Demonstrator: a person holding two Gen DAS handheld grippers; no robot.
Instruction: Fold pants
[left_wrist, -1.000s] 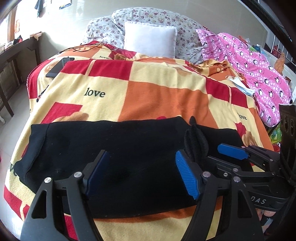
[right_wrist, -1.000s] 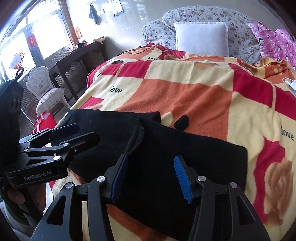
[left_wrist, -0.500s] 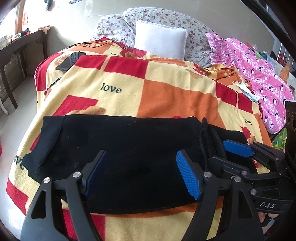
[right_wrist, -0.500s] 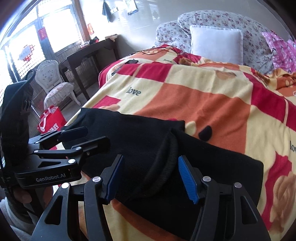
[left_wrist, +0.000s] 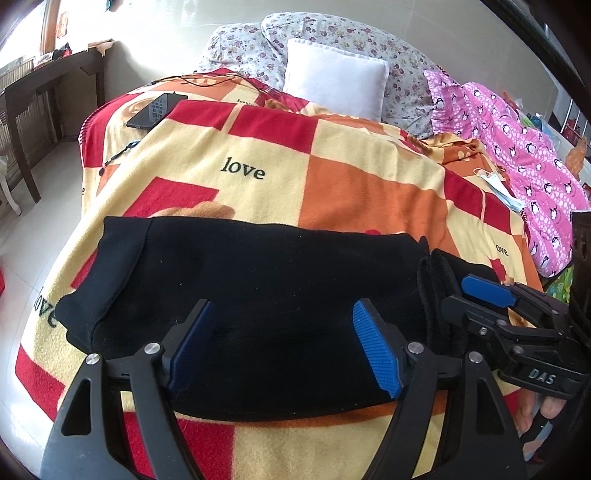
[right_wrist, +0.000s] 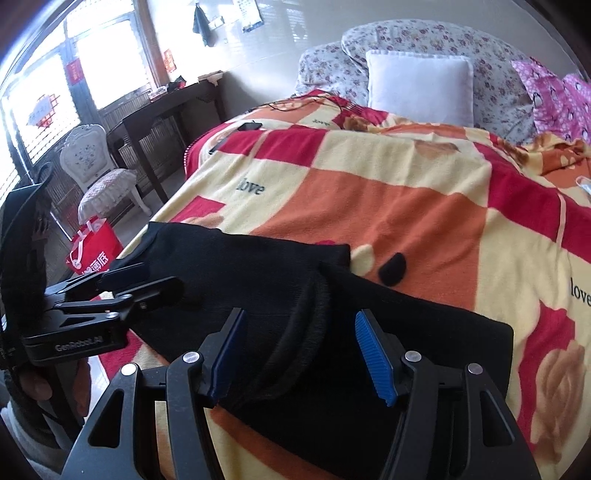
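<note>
My left gripper (left_wrist: 284, 343) and right gripper (right_wrist: 299, 354) stand apart over black pants (left_wrist: 277, 280) on the blanket (left_wrist: 369, 184); contact appears absent.

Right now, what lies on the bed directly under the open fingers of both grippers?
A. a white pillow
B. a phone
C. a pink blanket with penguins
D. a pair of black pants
D: the black pants lie spread on the checked blanket, under the open left gripper and the open right gripper; the white pillow lies far off at the head of the bed.
</note>
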